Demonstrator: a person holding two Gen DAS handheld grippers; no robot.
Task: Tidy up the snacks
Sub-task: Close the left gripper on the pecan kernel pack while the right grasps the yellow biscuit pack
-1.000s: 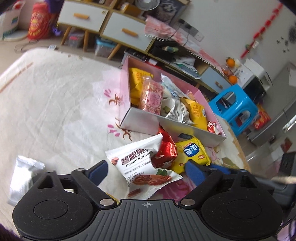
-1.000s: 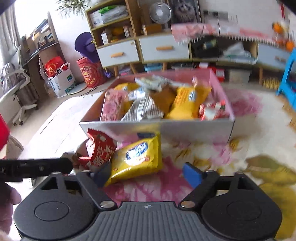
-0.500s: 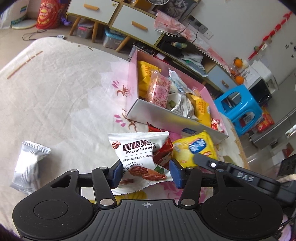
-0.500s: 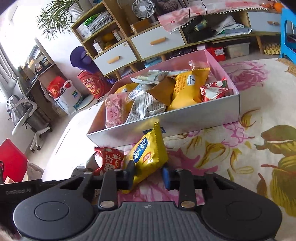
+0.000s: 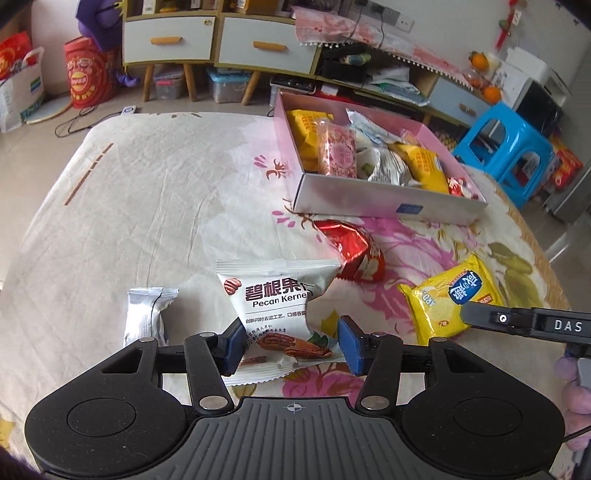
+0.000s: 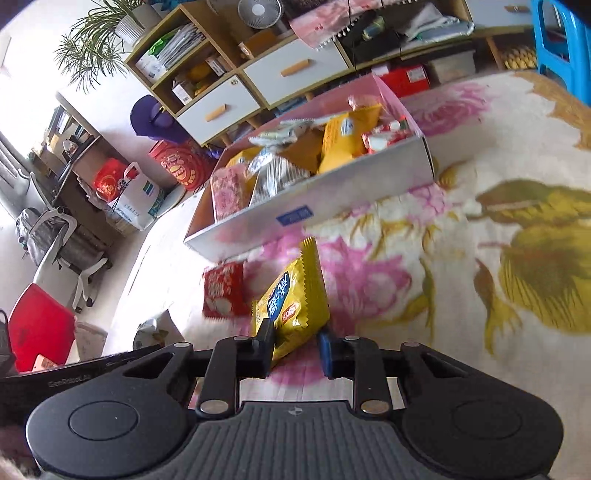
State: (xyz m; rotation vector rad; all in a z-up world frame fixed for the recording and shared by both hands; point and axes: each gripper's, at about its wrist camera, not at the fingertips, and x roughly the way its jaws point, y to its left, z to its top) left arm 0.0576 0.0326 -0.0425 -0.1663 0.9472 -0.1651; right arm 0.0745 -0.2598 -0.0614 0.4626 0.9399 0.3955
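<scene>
My left claw (image 5: 291, 345) pinches the lower end of the white pecan packet (image 5: 277, 306), blue pads pressed on both sides of it, above the flowered bedspread (image 5: 155, 206). My right claw (image 6: 296, 350) is clamped on the bottom edge of the yellow snack bag (image 6: 290, 302). A red packet (image 5: 352, 253) lies between them, near the pink box (image 5: 369, 201) full of snacks. A small silver packet (image 5: 146, 314) lies just left of the pecan packet.

Home living room: floral bedsheet (image 5: 155, 192), drawer cabinet (image 5: 221, 40), fan (image 6: 258, 13), potted plant (image 6: 96, 40), blue stool (image 5: 506, 147).
</scene>
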